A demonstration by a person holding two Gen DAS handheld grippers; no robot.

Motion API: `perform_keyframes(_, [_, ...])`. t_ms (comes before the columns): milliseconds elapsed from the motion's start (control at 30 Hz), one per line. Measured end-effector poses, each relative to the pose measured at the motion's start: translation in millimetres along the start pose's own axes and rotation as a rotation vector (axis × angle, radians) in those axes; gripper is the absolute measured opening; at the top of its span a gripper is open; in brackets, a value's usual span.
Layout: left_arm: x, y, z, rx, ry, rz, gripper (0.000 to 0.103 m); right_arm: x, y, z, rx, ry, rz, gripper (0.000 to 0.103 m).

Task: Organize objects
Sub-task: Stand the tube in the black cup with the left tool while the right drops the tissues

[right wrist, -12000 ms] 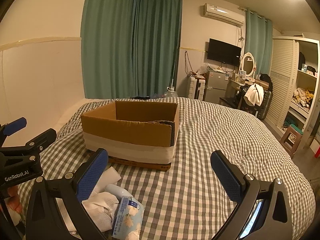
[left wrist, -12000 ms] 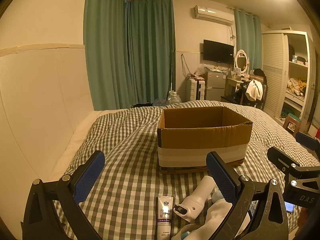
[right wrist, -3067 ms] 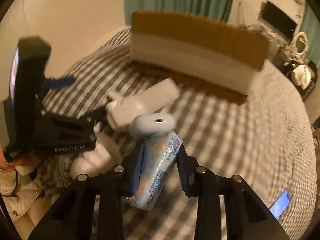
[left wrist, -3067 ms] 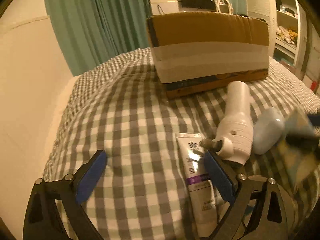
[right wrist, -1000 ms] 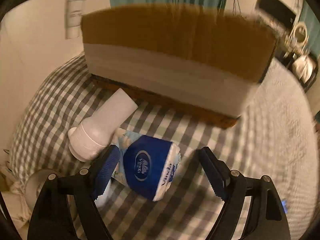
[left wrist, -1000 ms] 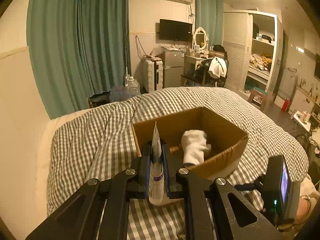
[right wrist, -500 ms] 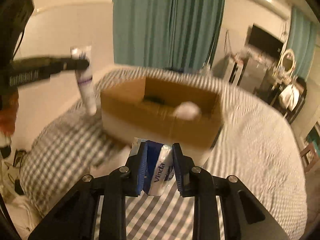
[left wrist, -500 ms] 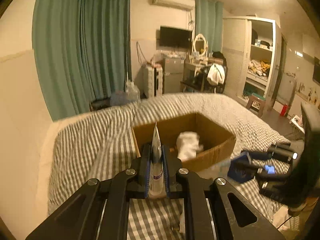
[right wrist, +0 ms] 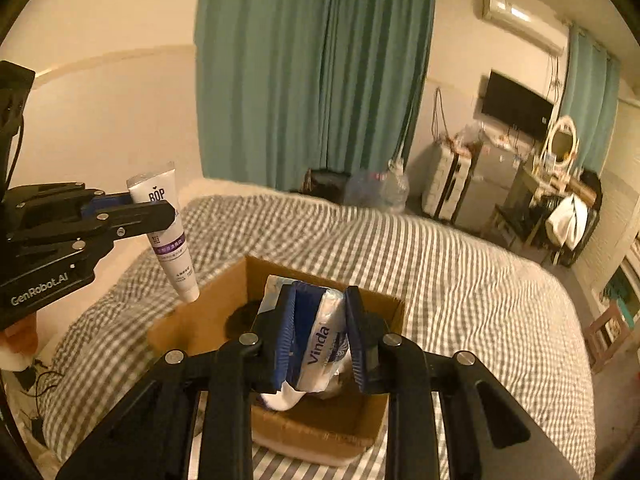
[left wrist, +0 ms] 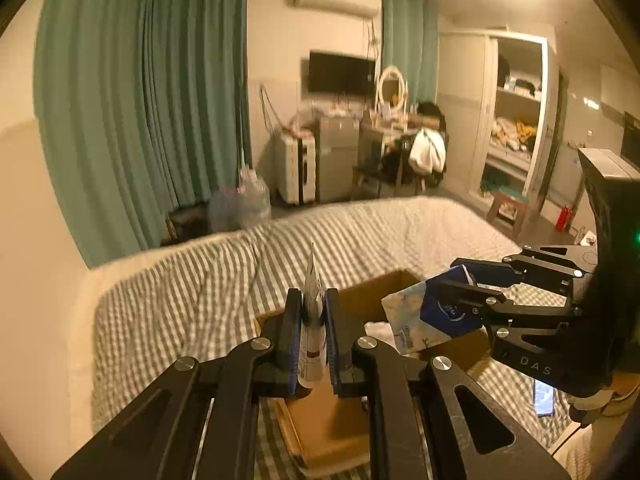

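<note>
Your left black hand-held gripper [right wrist: 132, 212], seen at the frame's left, carries white "GenRobot.AI" lettering, silver screws and blue finger pads. Your right black hand-held gripper [left wrist: 460, 292], at right, reads "DAS".

we cannot see much of the open brown cardboard box [left wrist: 384, 292] in the left wrist view: our closed left gripper [left wrist: 313, 340] and the blue-and-white tissue pack [left wrist: 424, 316] cover most of it. in the right wrist view that pack [right wrist: 320, 336] hides the white item beneath it. the small print on the white and purple tube [right wrist: 170, 236] is unreadable, and the grey checked bedcover [left wrist: 180, 292] is smeared by blur.
</note>
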State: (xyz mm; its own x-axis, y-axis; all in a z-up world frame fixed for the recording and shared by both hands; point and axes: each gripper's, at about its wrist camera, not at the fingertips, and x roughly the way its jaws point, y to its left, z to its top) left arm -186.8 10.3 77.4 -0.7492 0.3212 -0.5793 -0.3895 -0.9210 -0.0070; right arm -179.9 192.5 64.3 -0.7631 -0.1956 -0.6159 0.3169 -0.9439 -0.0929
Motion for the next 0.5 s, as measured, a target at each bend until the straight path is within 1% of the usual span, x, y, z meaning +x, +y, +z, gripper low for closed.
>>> perform_keyframes(133, [52, 8, -7, 0.004, 0.091, -0.001, 0.011, 44, -13, -8, 0.016, 0.072, 0.01, 0.025])
perform_keyframes(233, [85, 12, -11, 0.023, 0.154, 0.001, 0.011, 69, -17, -15, 0.006, 0.104, 0.004, 0.025])
perform_keyframes(300, [98, 14, -16, 0.023, 0.18, 0.002, 0.011, 80, -17, -19, -0.007, 0.116, 0.001, 0.026])
perform_keyframes(333, [107, 16, -17, 0.014, 0.196, -0.003, 0.011, 86, -20, -20, -0.003, 0.123, 0.014, 0.026])
perform_keyframes(400, [115, 19, -19, -0.007, 0.217, -0.022, 0.011, 90, -23, -22, 0.004, 0.137, 0.027, 0.029])
perform_keyframes(433, [116, 19, -21, -0.016, 0.226, -0.029, 0.013, 91, -25, -23, 0.003, 0.145, 0.025, 0.036])
perform_keyframes(467, [118, 18, -21, -0.022, 0.231, -0.033, 0.014, 90, -25, -23, 0.002, 0.143, 0.025, 0.049])
perform_keyframes(500, [117, 18, -20, -0.024, 0.23, -0.032, 0.015, 89, -26, -22, 0.002, 0.136, 0.029, 0.056])
